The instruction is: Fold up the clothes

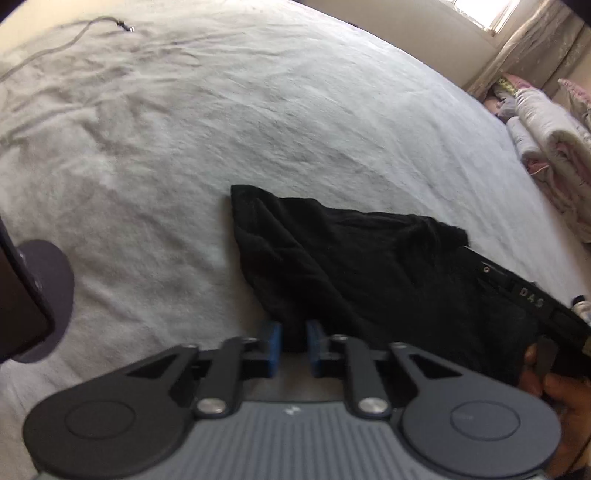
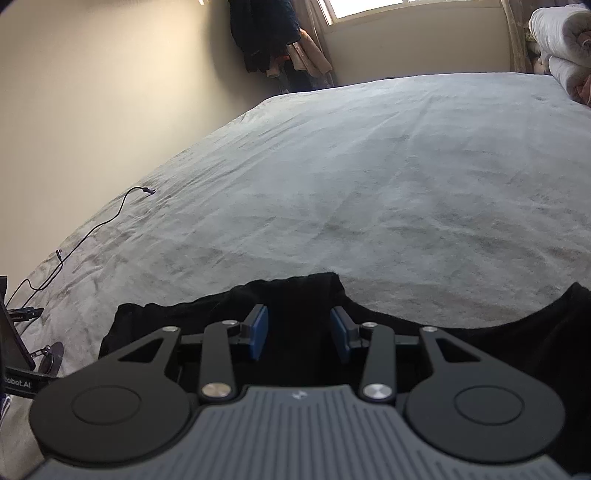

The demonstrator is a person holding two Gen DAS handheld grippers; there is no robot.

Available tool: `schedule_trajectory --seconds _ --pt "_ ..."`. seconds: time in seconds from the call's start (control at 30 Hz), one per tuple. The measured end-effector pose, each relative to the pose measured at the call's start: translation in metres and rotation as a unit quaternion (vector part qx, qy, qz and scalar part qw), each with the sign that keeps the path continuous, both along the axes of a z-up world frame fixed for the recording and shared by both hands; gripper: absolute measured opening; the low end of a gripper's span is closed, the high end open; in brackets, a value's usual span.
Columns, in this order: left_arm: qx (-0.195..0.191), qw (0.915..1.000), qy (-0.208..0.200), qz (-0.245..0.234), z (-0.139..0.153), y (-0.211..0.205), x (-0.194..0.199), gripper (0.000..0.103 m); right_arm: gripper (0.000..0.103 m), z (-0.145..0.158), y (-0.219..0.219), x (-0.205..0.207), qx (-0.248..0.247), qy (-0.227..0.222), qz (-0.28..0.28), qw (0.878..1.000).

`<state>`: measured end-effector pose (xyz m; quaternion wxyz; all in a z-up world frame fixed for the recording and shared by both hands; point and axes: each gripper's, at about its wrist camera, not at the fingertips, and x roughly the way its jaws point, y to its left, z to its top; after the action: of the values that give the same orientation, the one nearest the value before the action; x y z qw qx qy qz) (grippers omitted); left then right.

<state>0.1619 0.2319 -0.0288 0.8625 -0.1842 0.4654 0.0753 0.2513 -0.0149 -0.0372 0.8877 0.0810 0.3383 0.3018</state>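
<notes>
Pinching a fold of the black garment [image 1: 351, 266], the left gripper [image 1: 294, 349] has its blue pads [image 1: 274, 347] closed on the cloth at the near edge of the piece. From there the garment spreads away and to the right over the grey bedcover [image 1: 221, 129], rumpled, with one corner pointing to the far side. At the right edge of the left wrist view a hand [image 1: 561, 398] shows beside the other black tool. In the right wrist view, the right gripper [image 2: 301, 334] has its jaws apart, and the black cloth lies between them and under them; the pads [image 2: 259, 332] do not press on it. The bedcover reaches far behind, wrinkled. A thin black cable [image 2: 110, 218] lies on it at the left side. A stack of rolled quilts [image 2: 561, 48] stands at the far right corner, under the window [image 2: 406, 5].
</notes>
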Motion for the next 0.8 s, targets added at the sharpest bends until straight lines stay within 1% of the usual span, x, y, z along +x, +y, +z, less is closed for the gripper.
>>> schedule_trajectory --seconds 0.07,0.13,0.27,0.4,0.43,0.5,0.57,0.63,0.67,0.7,0.8 --pt "0.032 0.9992 0.000 -0.023 0.001 -0.006 -0.001 0.004 0.042 -0.001 0.000 0.000 0.000 -0.004 0.000 1.000" --pt "0.073 0.9962 0.007 -0.048 0.005 -0.011 -0.003 0.003 0.042 -0.001 -0.001 0.000 0.000 -0.007 -0.001 1.000" --pt "0.146 0.9855 0.031 -0.080 0.011 -0.008 -0.012 0.003 0.042 -0.002 -0.004 0.002 0.007 -0.004 -0.003 1.000" --pt "0.172 0.9770 0.056 -0.114 0.012 -0.002 -0.016 0.003 0.042 -0.003 -0.004 0.002 0.006 -0.004 -0.002 1.000" --pt "0.174 0.9757 0.058 -0.119 0.012 -0.003 -0.015 0.003 0.042 -0.003 -0.004 0.002 0.005 -0.005 -0.002 1.000" --pt "0.170 0.9765 0.056 -0.121 0.014 -0.003 -0.012 0.004 0.042 -0.003 -0.003 0.002 0.004 -0.006 -0.001 1.000" --pt "0.153 0.9811 0.045 -0.110 0.015 0.001 -0.007 0.006 0.042 -0.004 -0.004 0.003 0.007 -0.005 -0.001 1.000" --pt "0.131 0.9873 0.022 -0.088 0.017 0.007 -0.004 0.017 0.042 -0.004 -0.006 0.004 0.013 -0.002 -0.001 1.000" --pt "0.121 0.9897 0.010 -0.075 0.017 0.010 -0.002 0.031 0.042 -0.005 -0.007 0.004 0.017 -0.001 -0.001 1.000" --pt "0.117 0.9912 0.001 -0.063 0.016 0.011 0.001 0.041 0.042 -0.005 -0.008 0.005 0.021 -0.001 0.000 1.000" --pt "0.120 0.9924 -0.016 -0.024 0.008 0.015 0.014 0.042 0.042 -0.008 -0.011 0.007 0.037 0.000 -0.003 0.999"
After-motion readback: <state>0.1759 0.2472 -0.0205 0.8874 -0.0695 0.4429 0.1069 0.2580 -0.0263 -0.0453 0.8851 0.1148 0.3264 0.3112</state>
